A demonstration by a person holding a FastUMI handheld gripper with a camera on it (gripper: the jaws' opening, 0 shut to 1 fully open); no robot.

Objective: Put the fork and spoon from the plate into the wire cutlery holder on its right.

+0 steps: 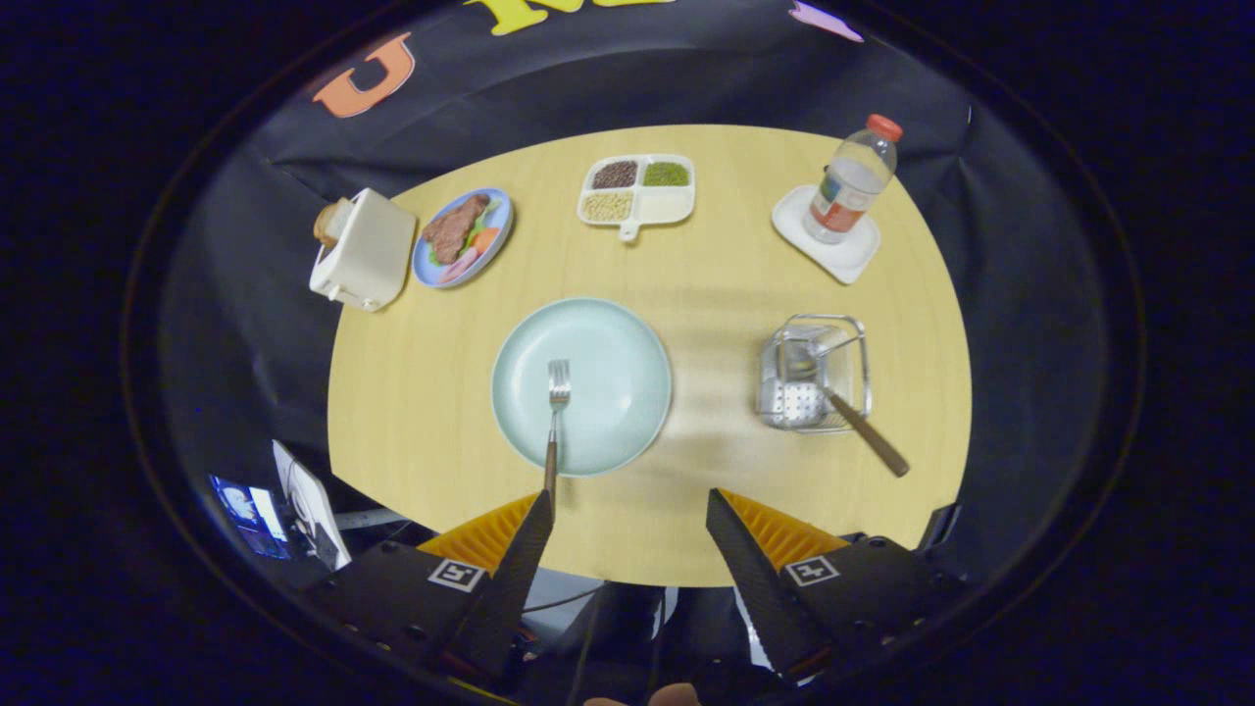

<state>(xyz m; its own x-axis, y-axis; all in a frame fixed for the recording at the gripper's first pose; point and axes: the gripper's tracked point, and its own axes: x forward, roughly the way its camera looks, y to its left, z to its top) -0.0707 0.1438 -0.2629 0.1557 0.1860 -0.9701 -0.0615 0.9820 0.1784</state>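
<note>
Wooden table (686,284) spans mid-frame. At centre, the pale plate (613,363) carries the fork (555,412). Right of it, the wire cutlery holder (814,373) holds what looks like the spoon (848,412), handle leaning out. Low in frame, the gripper (627,510) hangs spread wide, gripping nothing.

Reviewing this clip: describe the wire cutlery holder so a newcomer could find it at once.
On the round wooden table, look right of the pale plate holding the fork, beyond the open gripper. The wire cutlery holder is the only see-through metal basket, with a brown-handled spoon leaning out of it.
</note>
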